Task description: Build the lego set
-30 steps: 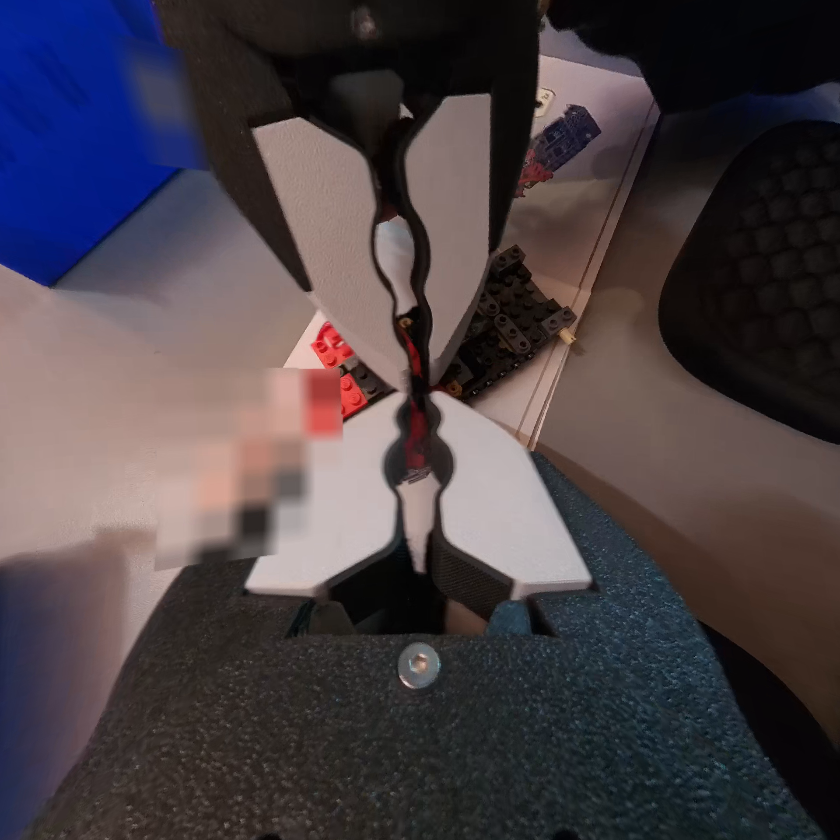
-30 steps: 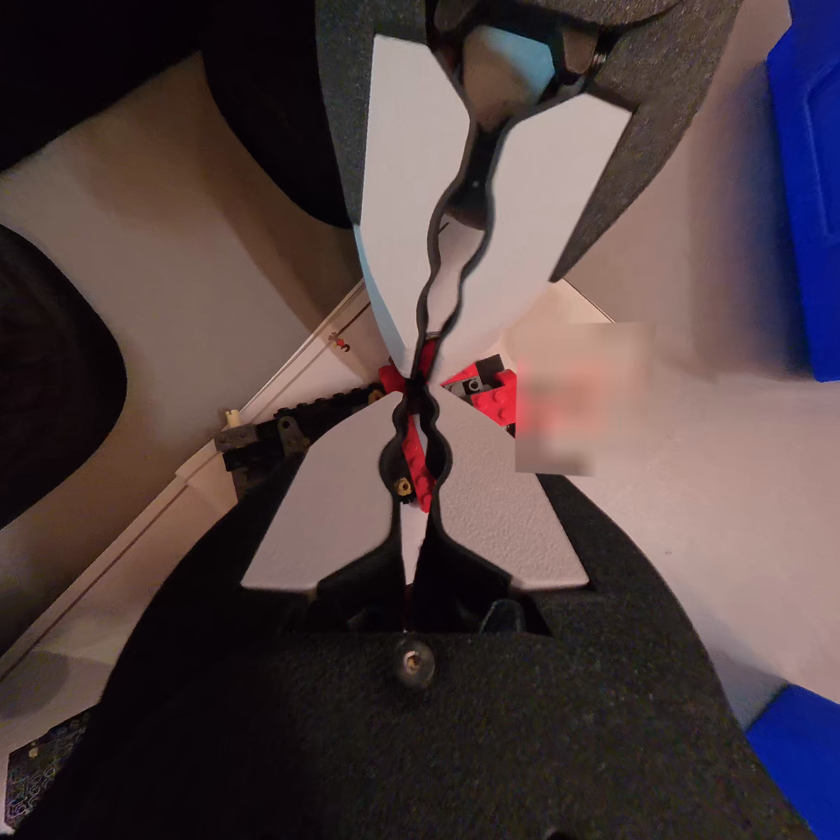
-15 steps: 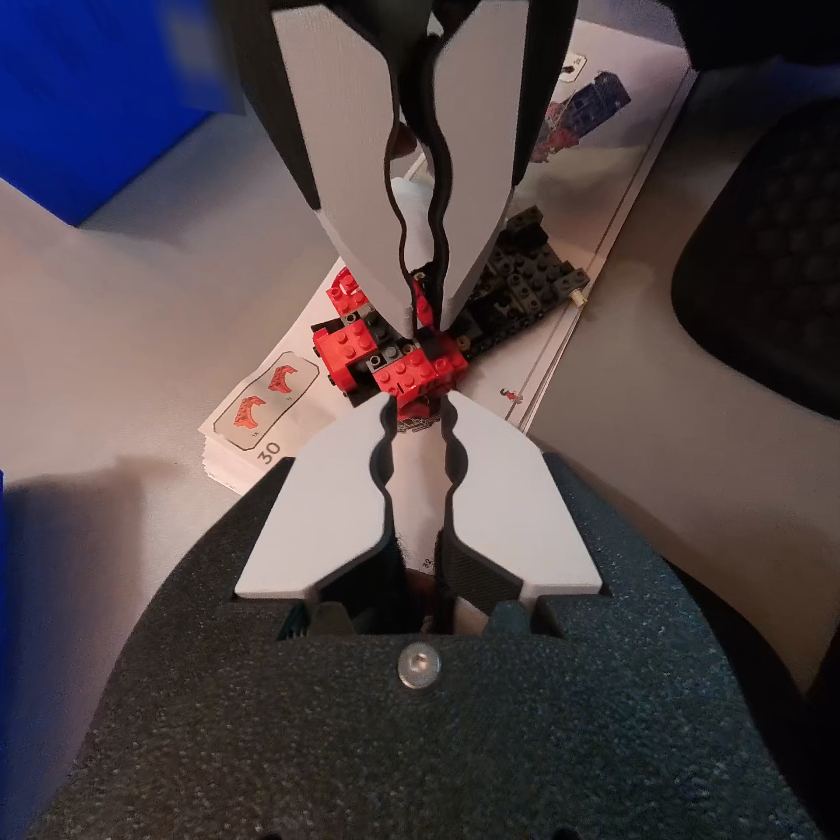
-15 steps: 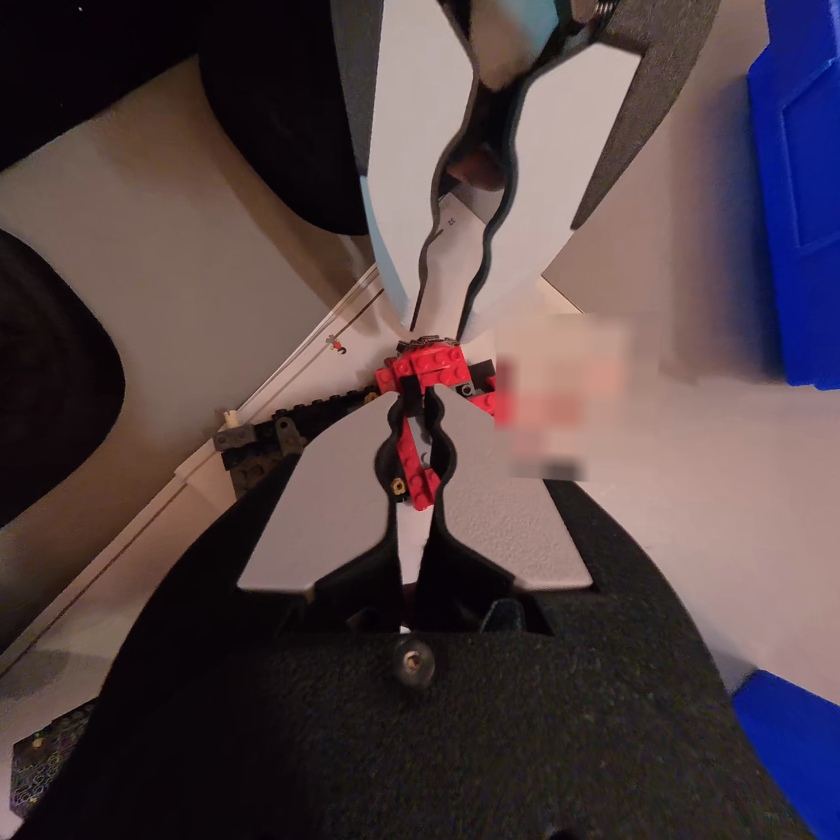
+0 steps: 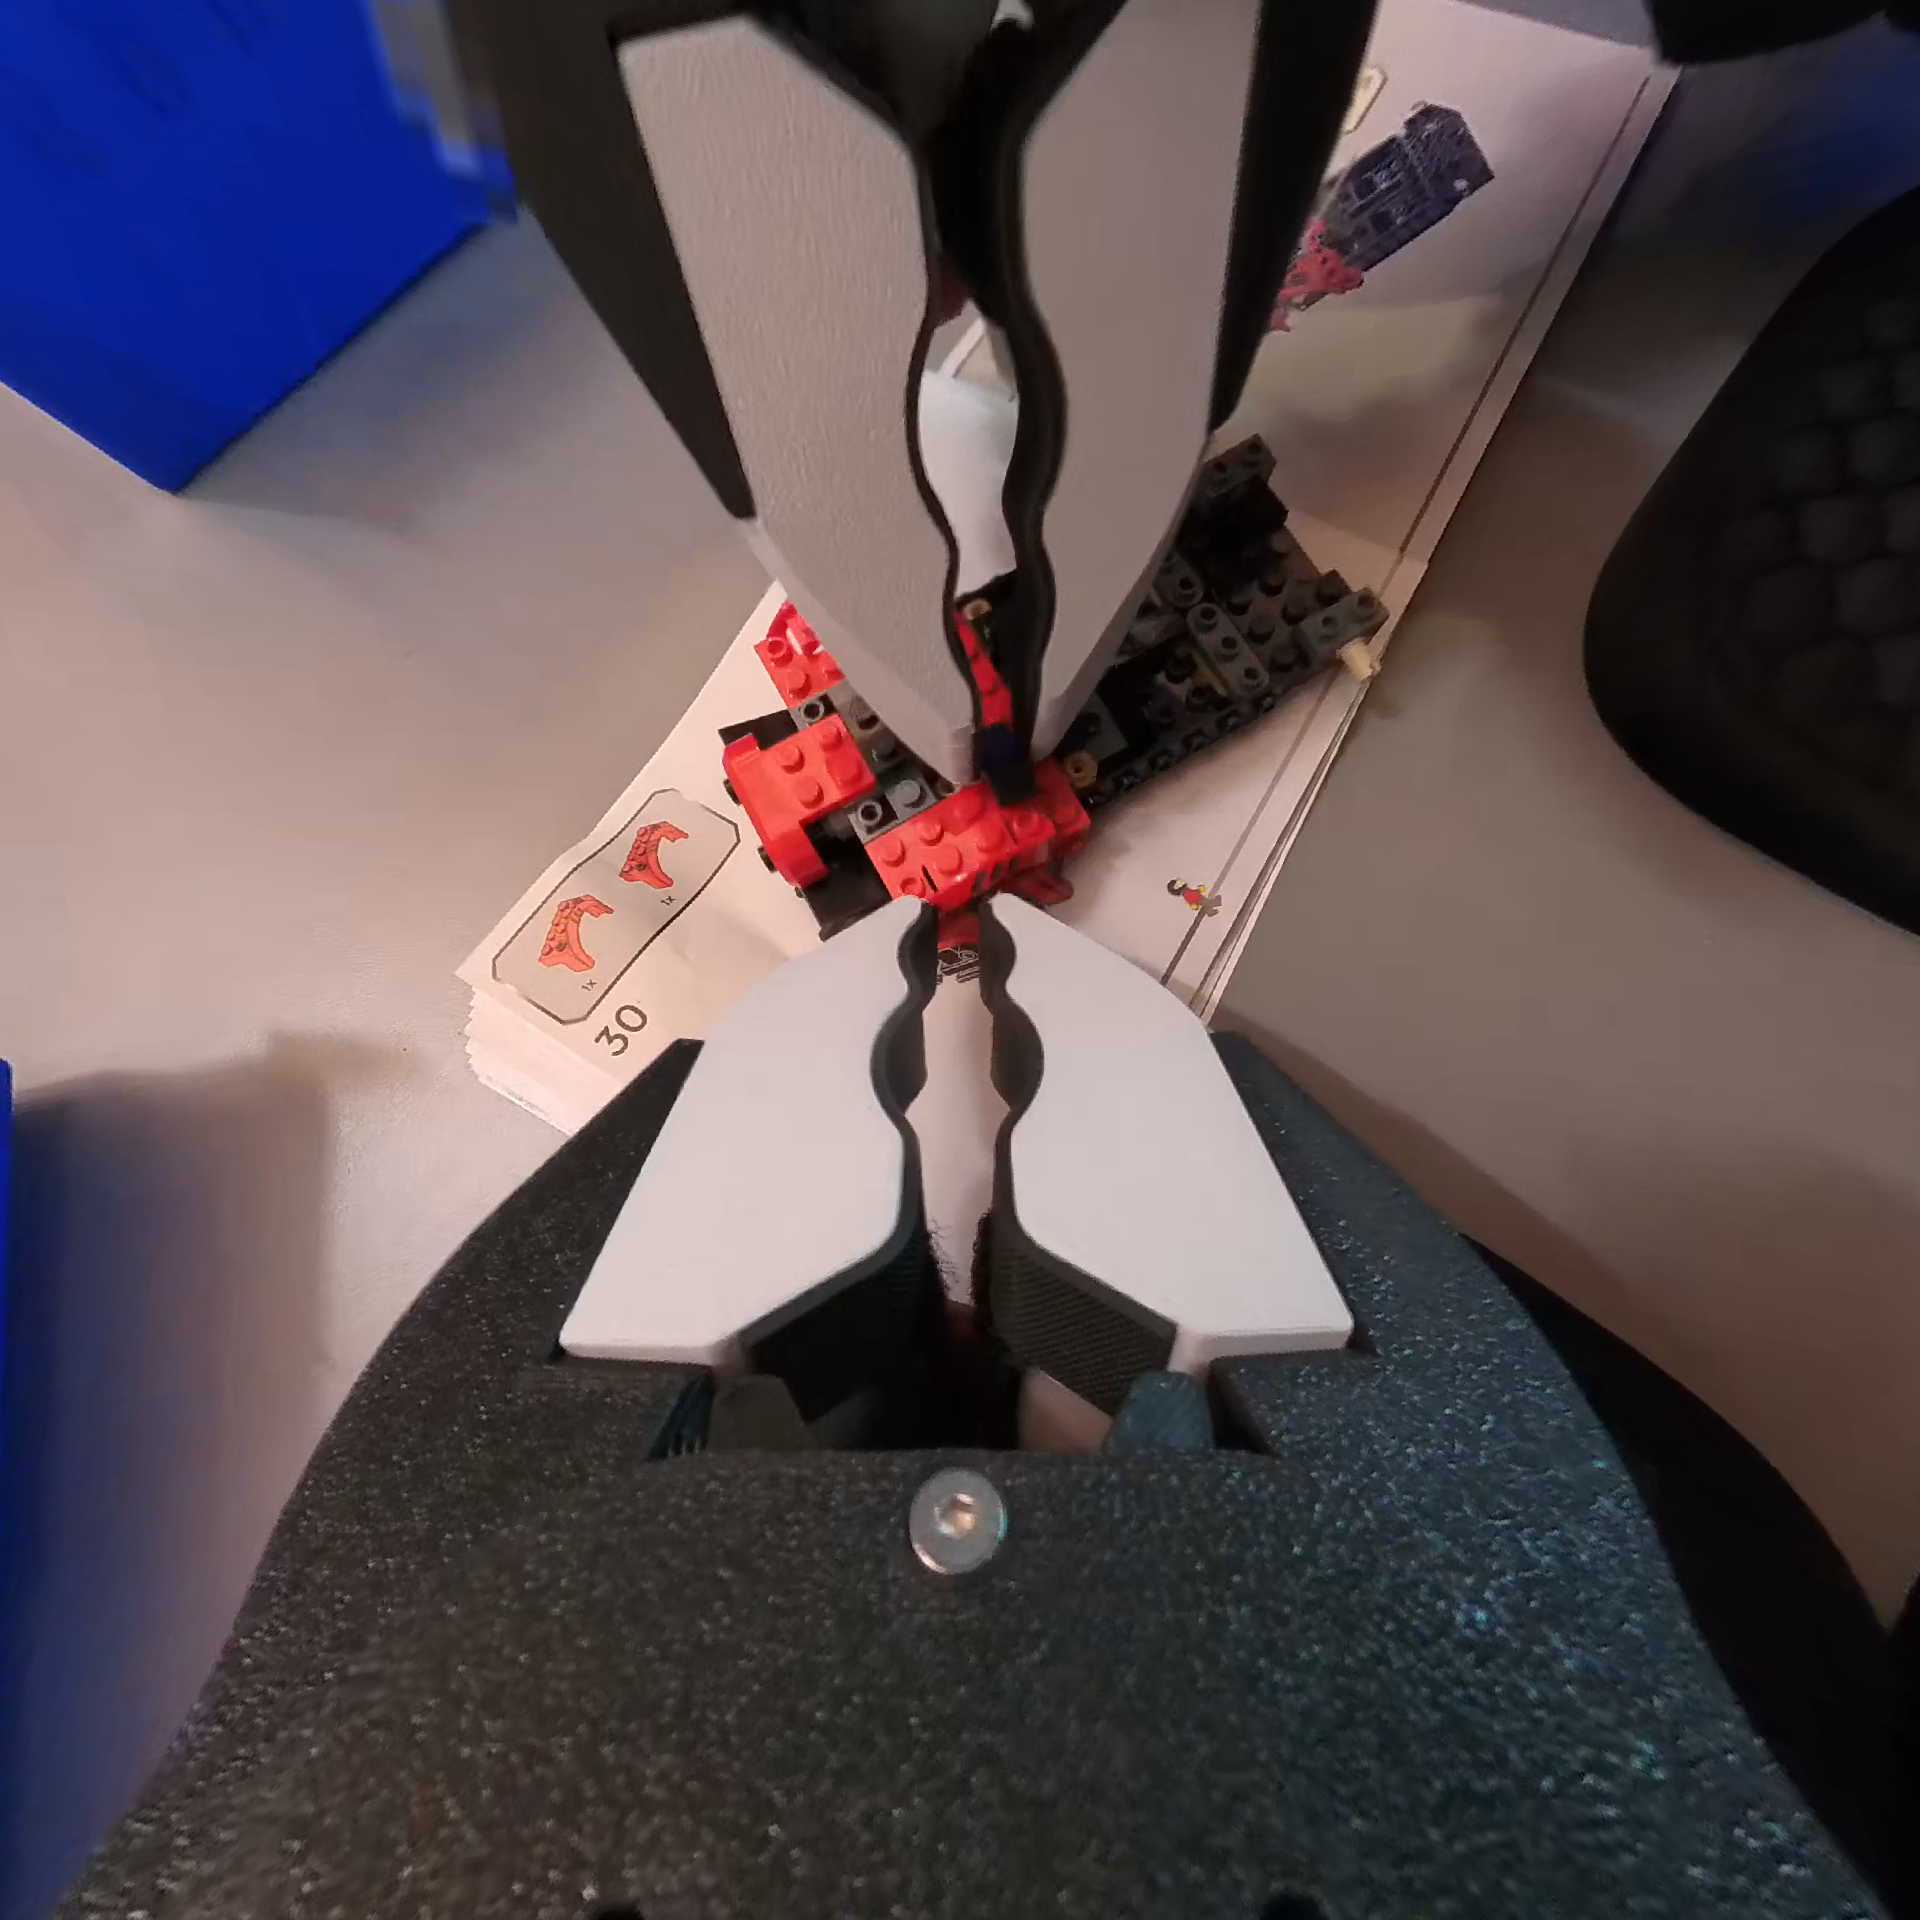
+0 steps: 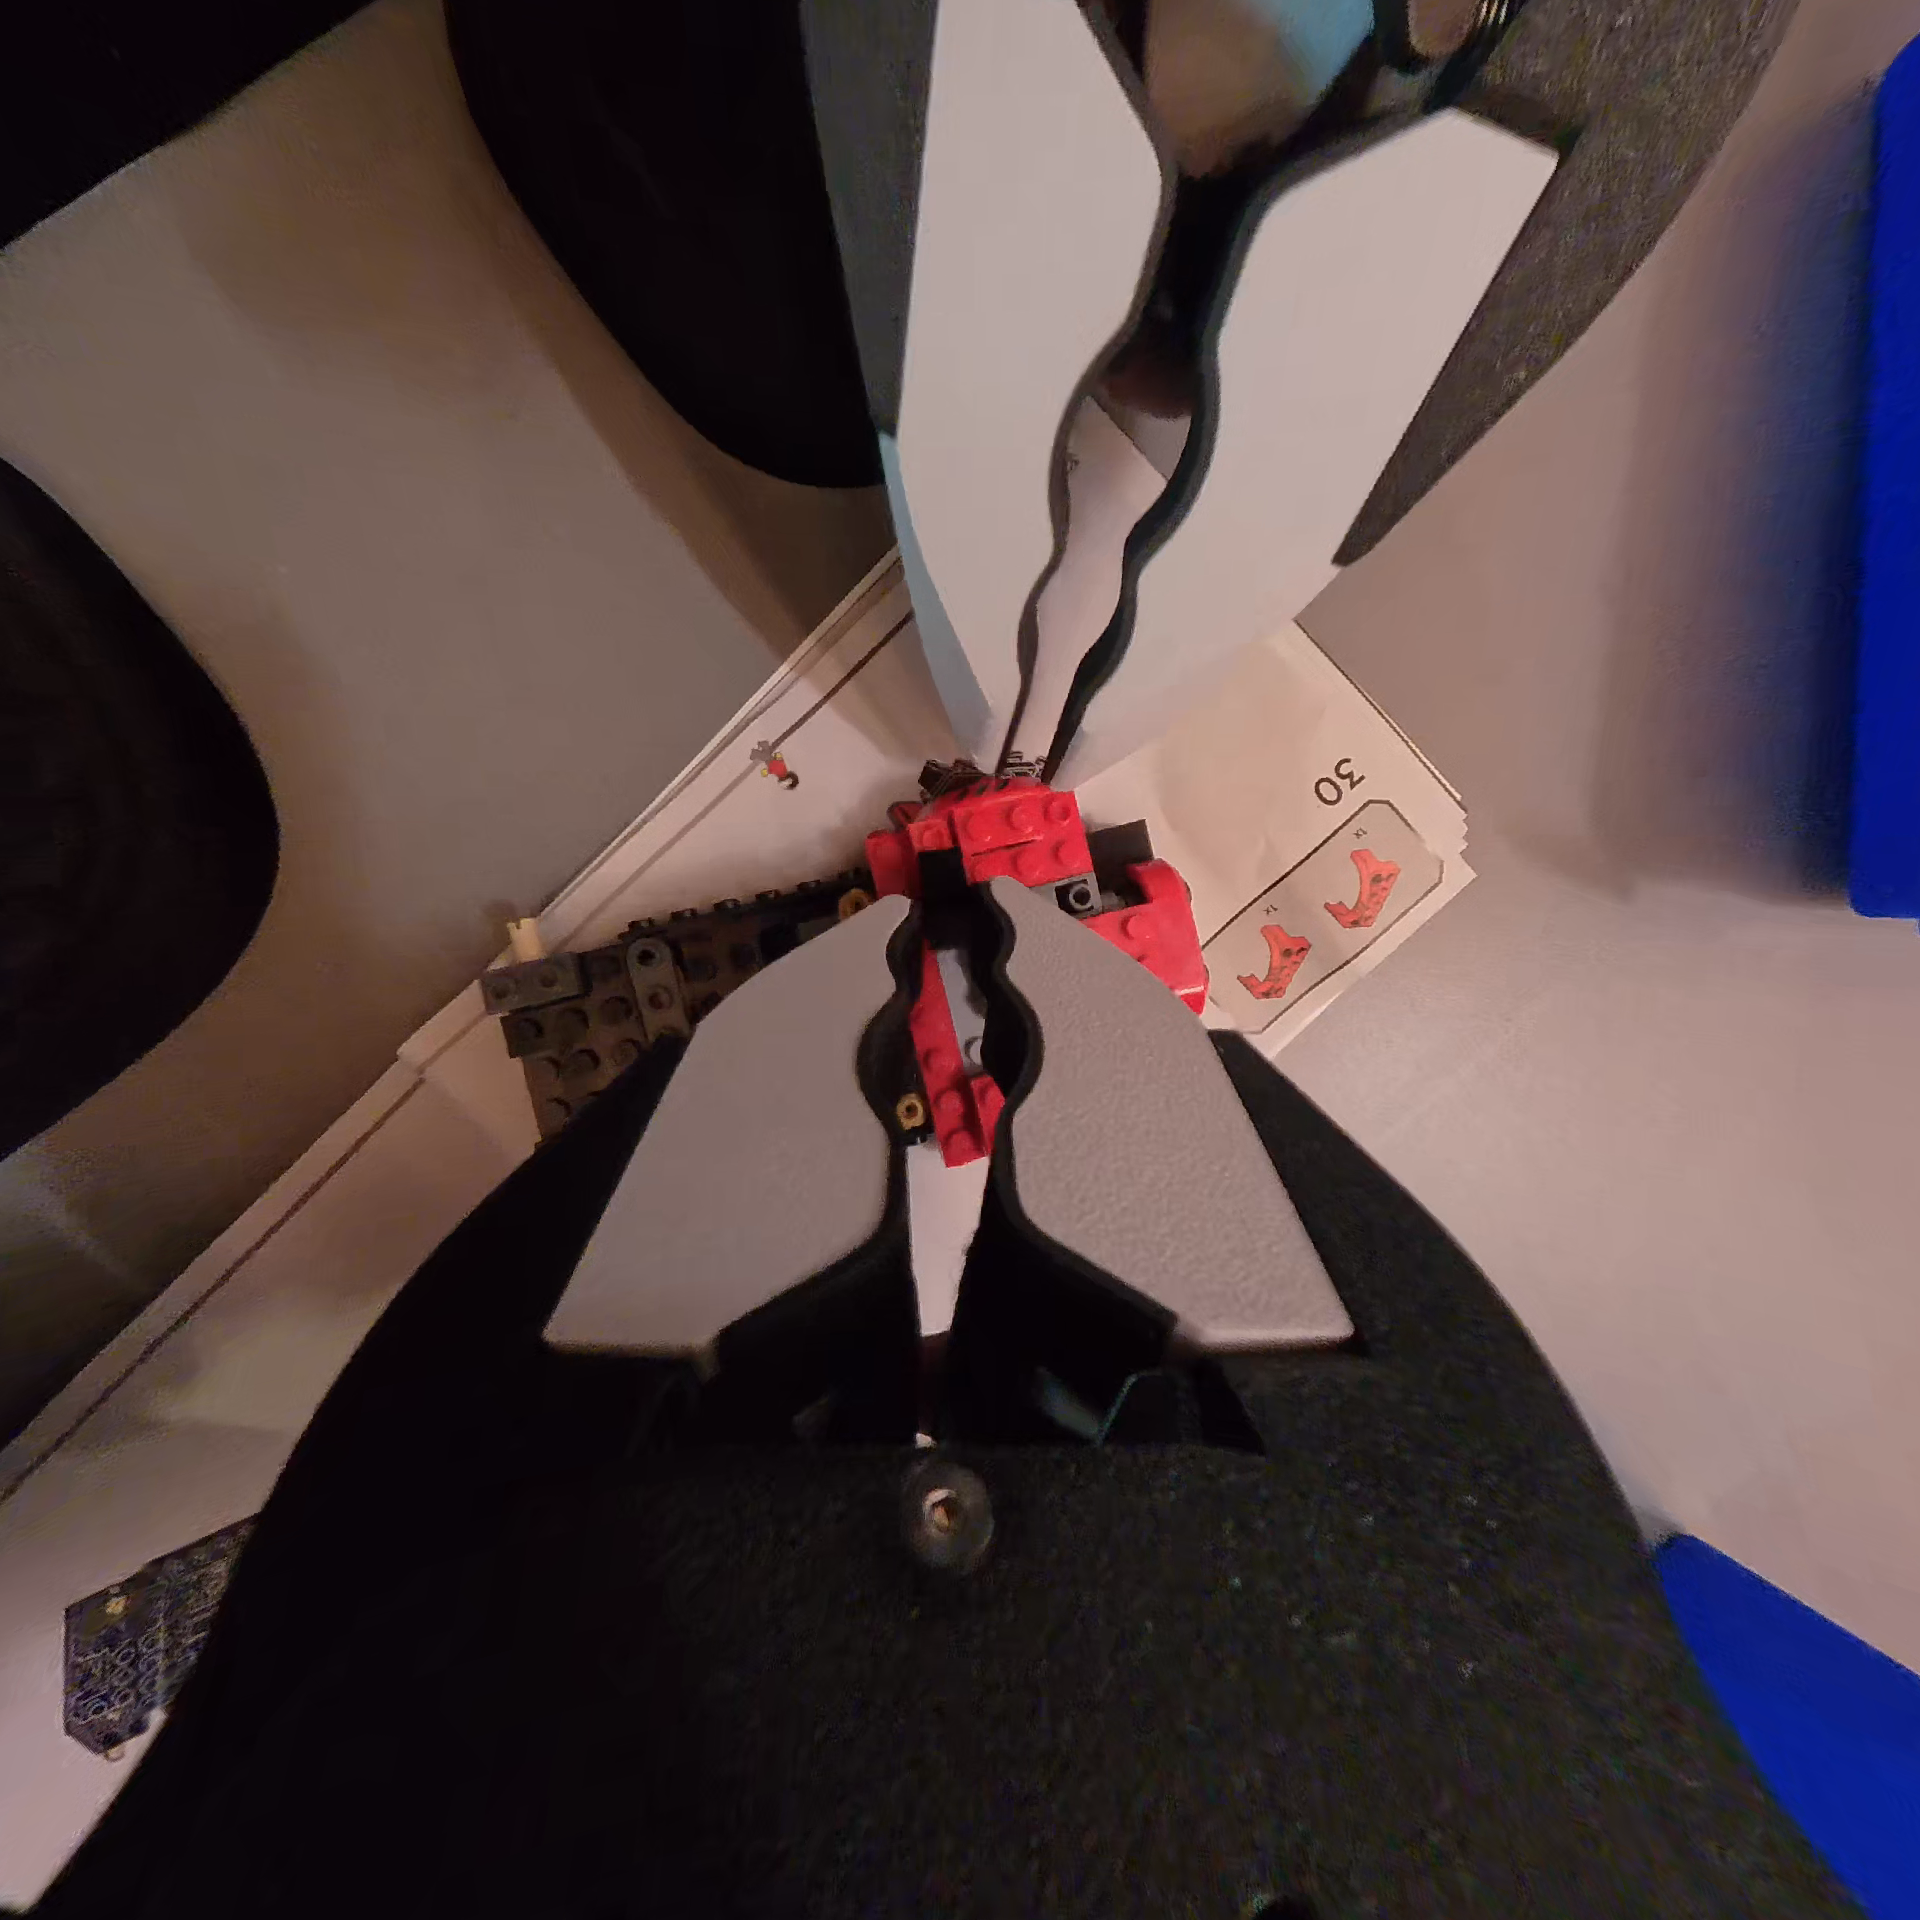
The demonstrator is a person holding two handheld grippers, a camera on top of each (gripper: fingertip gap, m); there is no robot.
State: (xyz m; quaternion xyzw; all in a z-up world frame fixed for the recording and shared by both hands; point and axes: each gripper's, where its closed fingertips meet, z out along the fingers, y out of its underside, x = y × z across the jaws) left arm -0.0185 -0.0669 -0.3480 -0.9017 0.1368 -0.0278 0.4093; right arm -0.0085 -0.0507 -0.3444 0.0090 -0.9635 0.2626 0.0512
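Note:
A red and grey lego model (image 5: pixel 935 842) joined to a dark studded chassis (image 5: pixel 1216 655) lies on the open instruction booklet (image 5: pixel 644 935). My left gripper (image 5: pixel 951 920) is slightly open and empty, its tips just short of the model's red end. My right gripper (image 5: pixel 997 764) comes from the far side, shut on a small black piece (image 5: pixel 1006 777) that sits on the model's top. In the right wrist view my right gripper (image 6: pixel 951 899) pinches the black piece (image 6: pixel 940 878) over the red model (image 6: pixel 1018 831). The left gripper (image 6: pixel 1034 753) stands opposite.
A blue bin (image 5: pixel 187 208) stands at the far left, also in the right wrist view (image 6: pixel 1891 520). A black mesh pad (image 5: pixel 1787 571) lies right of the booklet. The chassis (image 6: pixel 592 1018) stretches left across the booklet (image 6: pixel 1330 883).
My left gripper has opened, let go of the model and drawn back a little. The model now lies on the booklet. My right gripper stays shut at the model's top.

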